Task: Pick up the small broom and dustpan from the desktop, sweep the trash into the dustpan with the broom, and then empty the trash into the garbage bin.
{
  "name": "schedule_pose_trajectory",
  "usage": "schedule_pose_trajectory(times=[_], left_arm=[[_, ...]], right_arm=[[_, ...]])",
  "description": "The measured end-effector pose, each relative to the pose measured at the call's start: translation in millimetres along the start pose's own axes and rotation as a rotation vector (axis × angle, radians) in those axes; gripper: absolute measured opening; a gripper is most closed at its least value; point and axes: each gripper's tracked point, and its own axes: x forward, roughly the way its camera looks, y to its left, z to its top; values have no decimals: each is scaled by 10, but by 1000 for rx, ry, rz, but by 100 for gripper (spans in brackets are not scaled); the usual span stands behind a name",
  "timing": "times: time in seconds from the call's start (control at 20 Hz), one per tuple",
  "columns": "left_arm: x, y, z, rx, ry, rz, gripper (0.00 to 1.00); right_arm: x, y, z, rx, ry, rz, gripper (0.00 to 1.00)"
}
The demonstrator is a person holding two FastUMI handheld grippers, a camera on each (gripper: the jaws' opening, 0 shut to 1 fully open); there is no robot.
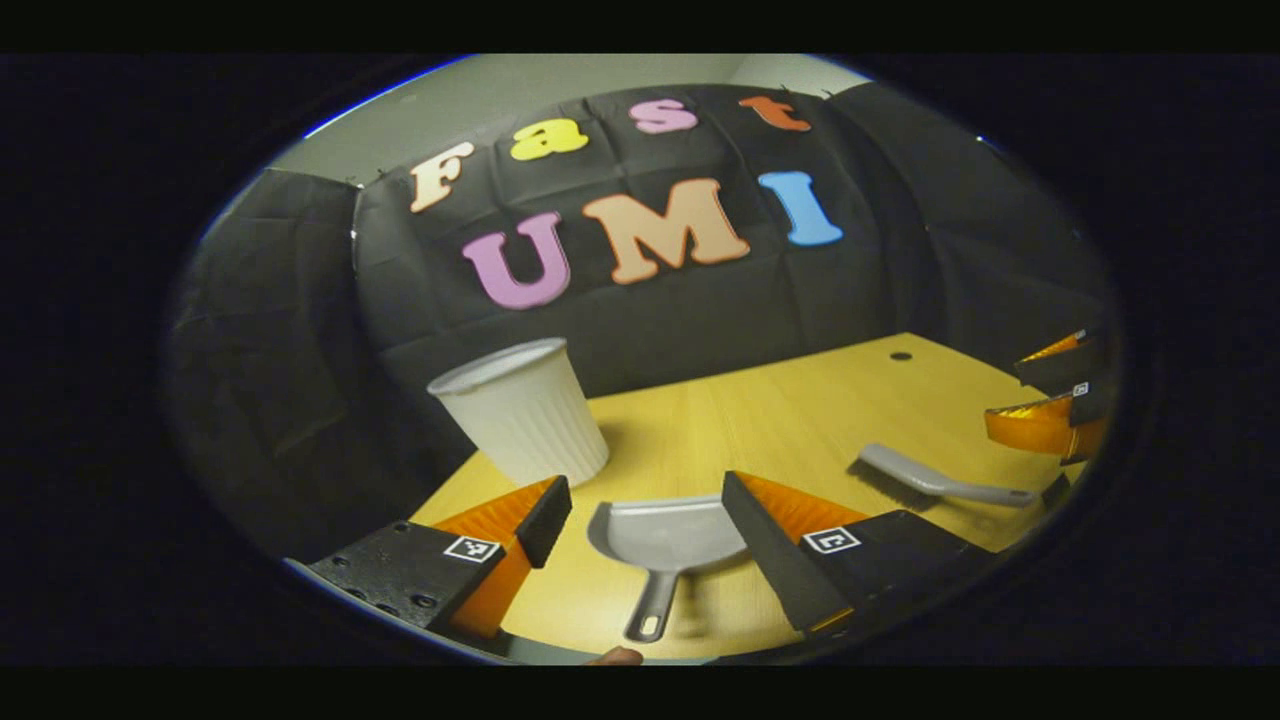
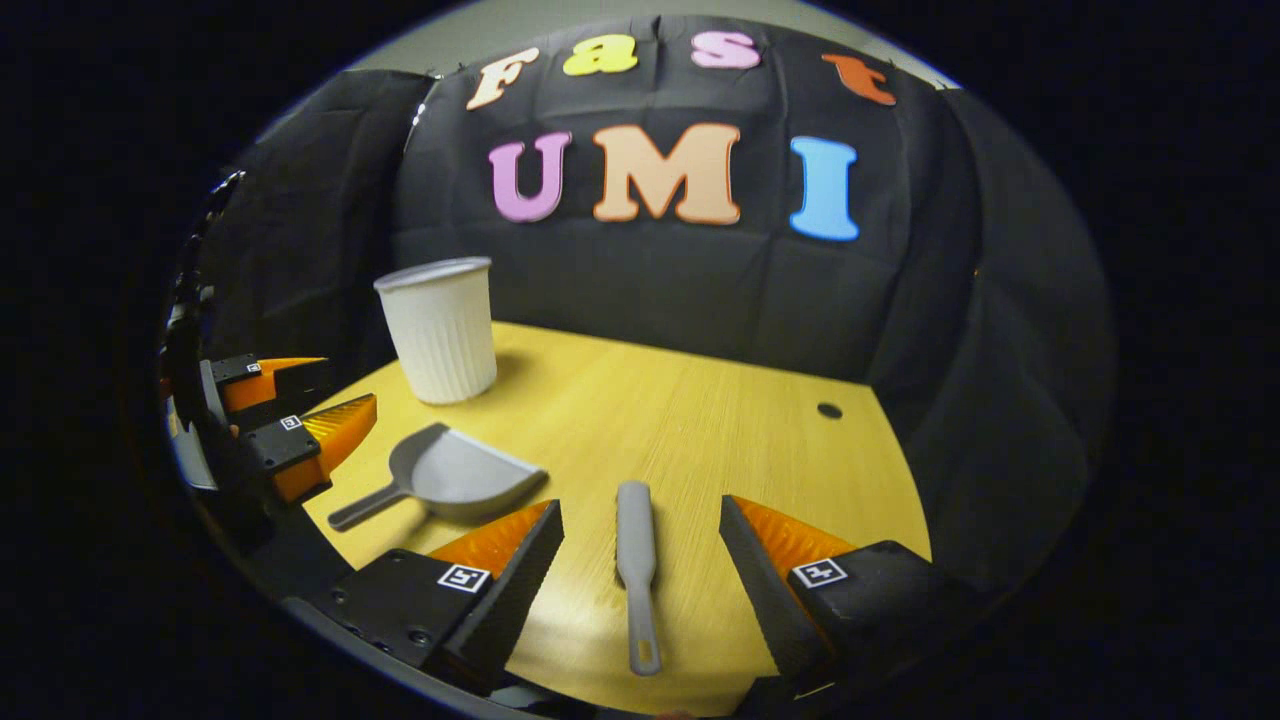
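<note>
Both grippers gape: left gripper [image 1: 645, 510] over the dustpan [image 1: 665, 540], right gripper [image 2: 640, 540] over the broom [image 2: 636, 560].

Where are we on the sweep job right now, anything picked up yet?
Nothing is done yet. The dustpan and small broom both lie flat on the desktop. In hand: the left hand-held gripper is open around the dustpan, the right hand-held gripper open around the broom. Left: grasping both, sweeping, emptying into the white bin. I see no trash.
</note>
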Motion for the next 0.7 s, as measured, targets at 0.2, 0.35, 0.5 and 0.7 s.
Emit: schedule_pose_trajectory(times=[0.2,0.35,0.5,0.7], left_arm=[[-94,89,537,-125,-157,-27,93],[-180,255,870,-144,-245,-16,93],[-104,306,1056,-120,-279,-57,92],[8,388,1289,-114,-308,-90,92]], right_arm=[[-177,98,575,77,-207,-21,93],[-302,58,873,102,-310,-87,93],[-295,33,1015,82,-318,-142,93],[-369,-37,1047,126,-341,-201,93]])
